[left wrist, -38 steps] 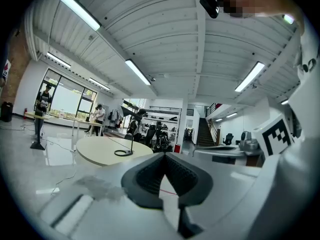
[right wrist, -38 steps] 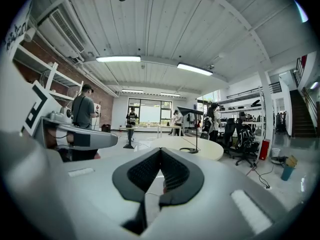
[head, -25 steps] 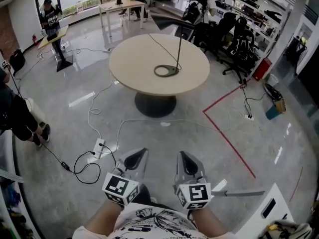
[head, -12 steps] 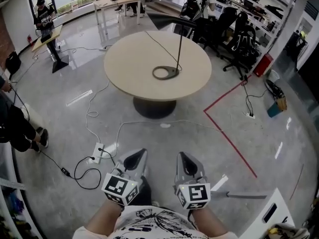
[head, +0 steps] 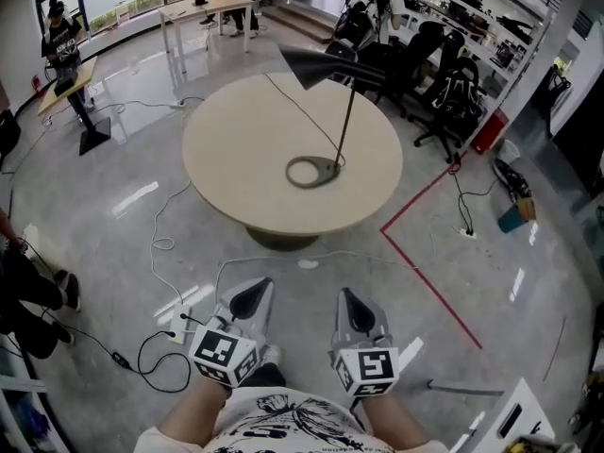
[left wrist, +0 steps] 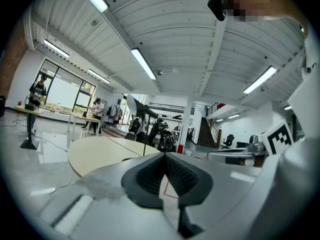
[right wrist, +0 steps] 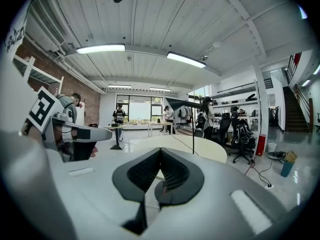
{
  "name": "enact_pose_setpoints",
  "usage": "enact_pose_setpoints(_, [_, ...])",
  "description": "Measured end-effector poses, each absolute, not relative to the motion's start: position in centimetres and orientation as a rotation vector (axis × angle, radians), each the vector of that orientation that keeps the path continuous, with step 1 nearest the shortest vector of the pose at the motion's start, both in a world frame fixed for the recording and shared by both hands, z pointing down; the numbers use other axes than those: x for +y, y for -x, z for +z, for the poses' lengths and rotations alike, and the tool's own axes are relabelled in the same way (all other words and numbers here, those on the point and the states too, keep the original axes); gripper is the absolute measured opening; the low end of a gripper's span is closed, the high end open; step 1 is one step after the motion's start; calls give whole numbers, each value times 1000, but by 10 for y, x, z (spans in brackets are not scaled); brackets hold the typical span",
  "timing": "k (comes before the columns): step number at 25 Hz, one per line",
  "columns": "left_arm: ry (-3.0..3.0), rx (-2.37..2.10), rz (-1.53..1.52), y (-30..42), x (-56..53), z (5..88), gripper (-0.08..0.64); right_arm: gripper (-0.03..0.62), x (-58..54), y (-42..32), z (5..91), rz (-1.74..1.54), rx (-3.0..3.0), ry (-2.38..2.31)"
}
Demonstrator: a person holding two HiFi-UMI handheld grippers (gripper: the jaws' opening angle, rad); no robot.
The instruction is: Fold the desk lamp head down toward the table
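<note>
A black desk lamp stands on the round beige table. Its cone-shaped head juts out to the left at the top of a thin upright stem, above a ring-shaped base. The head also shows far off in the left gripper view, and the same head in the right gripper view. My left gripper and right gripper are held side by side over the floor, well short of the table. Both are shut and hold nothing.
The lamp's cord runs across the tabletop to the far edge. Cables and a power strip lie on the floor at the left, and red tape marks it at the right. Office chairs stand behind the table. A person stands far left.
The table and lamp have come closer and lower in the head view. Both grippers keep the same pose in front of the body, still shut.
</note>
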State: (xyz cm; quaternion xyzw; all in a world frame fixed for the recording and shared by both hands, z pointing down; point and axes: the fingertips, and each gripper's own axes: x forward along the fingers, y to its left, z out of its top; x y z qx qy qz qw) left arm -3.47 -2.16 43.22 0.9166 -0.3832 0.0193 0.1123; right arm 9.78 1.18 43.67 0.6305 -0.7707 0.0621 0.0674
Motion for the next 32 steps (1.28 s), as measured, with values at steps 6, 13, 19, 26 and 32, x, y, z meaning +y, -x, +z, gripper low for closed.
enact_pose_setpoints(6, [-2715,-1087,-4,43,-77,419,3,8,-41,-84,429,144,-2286,-1917])
enact_pose_setpoints(13, [-2753,-1074,-19,29,-108,408,3,8,-87,-71,417,17,-2347,-1841])
enact_pose_setpoints(19, [-2737,-1159,-11,13,-148,408,3,8,-135,-87,425,101,-2418,-1780])
enact_pose_setpoints(26, [-2698,-1286,-56,-27,-212,395,3,8,-209,-128,411,57,-2510,-1677])
enact_pose_setpoints(32, [-2696,-1418,-122,-51,-257,366,3,8,-264,-157,404,36,-2574,-1588])
